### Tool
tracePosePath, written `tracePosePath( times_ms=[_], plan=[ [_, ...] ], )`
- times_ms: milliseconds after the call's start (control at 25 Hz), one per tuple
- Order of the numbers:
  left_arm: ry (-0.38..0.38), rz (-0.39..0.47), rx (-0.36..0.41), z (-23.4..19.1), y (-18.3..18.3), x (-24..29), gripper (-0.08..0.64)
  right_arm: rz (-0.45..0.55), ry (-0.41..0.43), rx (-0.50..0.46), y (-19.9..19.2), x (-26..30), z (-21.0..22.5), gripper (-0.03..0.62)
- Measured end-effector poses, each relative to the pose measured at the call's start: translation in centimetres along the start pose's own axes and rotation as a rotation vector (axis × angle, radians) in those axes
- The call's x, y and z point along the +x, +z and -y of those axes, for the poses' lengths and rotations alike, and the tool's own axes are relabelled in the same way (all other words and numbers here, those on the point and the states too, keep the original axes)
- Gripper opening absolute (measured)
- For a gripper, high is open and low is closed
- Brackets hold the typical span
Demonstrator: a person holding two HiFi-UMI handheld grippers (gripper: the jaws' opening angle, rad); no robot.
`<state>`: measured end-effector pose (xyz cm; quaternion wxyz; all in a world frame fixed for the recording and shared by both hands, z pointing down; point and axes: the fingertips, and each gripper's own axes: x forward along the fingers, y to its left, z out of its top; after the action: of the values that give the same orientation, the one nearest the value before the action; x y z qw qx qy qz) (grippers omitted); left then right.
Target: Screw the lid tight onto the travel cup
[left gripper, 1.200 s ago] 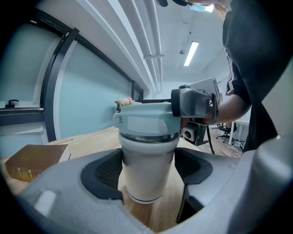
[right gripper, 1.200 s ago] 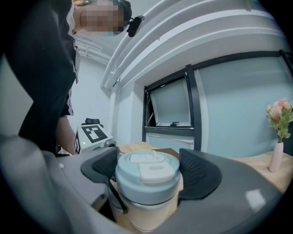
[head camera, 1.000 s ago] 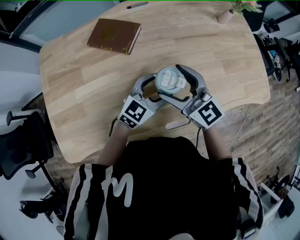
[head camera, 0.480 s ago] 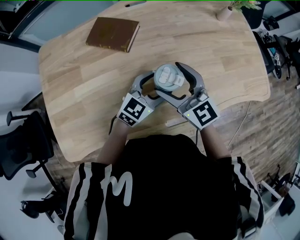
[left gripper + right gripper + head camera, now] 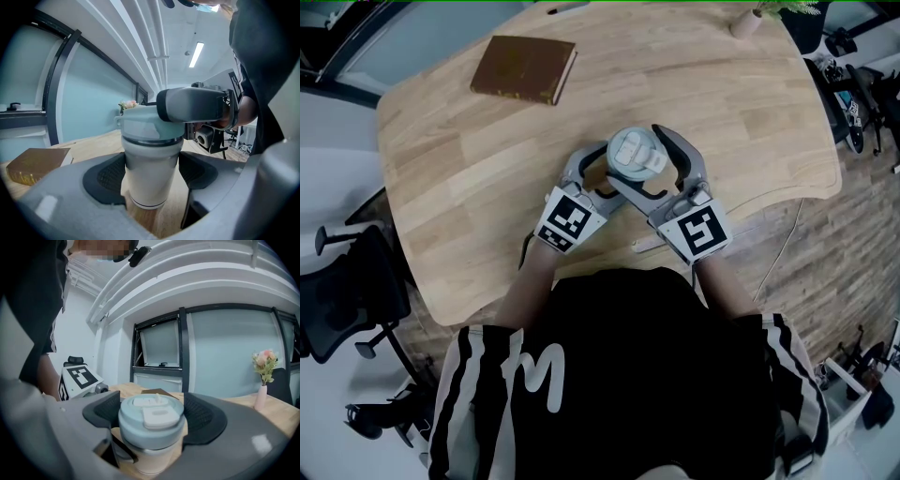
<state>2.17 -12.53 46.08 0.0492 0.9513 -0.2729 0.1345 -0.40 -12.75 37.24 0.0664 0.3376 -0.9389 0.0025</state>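
Wood, pale and smooth, makes up the big desk (image 5: 487, 169), and everything sits on it. A brown book (image 5: 523, 69) lies far back on the left, well apart from the work, so it is not in the way.

Close to the person, the left tongs (image 5: 151, 174) are squeezing the sides of the travel cup (image 5: 147, 192), low down on its body. I think that is to keep the cup from spinning on the desk.

The right tongs (image 5: 152, 418) come in higher up and pinch the blue-grey lid (image 5: 635, 155) from both sides. It looks like one hand holds and the other twists. The lid sits flat on the cup, so it may be nearly tight, but I cannot see the threads.

A tiny vase (image 5: 746, 22) stands at the far edge.
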Motion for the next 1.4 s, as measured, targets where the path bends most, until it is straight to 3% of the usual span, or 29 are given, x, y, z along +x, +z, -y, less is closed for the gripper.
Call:
tracePosePath(
  times_ms=[480,760,920,1040,1400],
  plan=[
    [0.011,0.002,-0.005,0.0,0.0,0.0,0.364,0.006,-0.142,0.036,-0.1,0.0,0.5,0.416],
    [0.015,0.002,-0.005,0.0,-0.1,0.0,0.364,-0.009,-0.169,0.045,-0.6,-0.1,0.6,0.413],
    [0.013,0.000,-0.006,-0.1,-0.1,0.0,0.364,0.027,-0.092,0.125,0.2,-0.1,0.3,0.440],
    [0.011,0.000,-0.004,-0.1,-0.1,0.1,0.364,0.036,-0.003,0.126,0.4,-0.5,0.4,0.464],
    [0.001,-0.007,-0.005,0.2,-0.1,-0.1,0.364,-0.013,0.401,0.059,0.0,-0.9,0.2,0.468]
  ],
)
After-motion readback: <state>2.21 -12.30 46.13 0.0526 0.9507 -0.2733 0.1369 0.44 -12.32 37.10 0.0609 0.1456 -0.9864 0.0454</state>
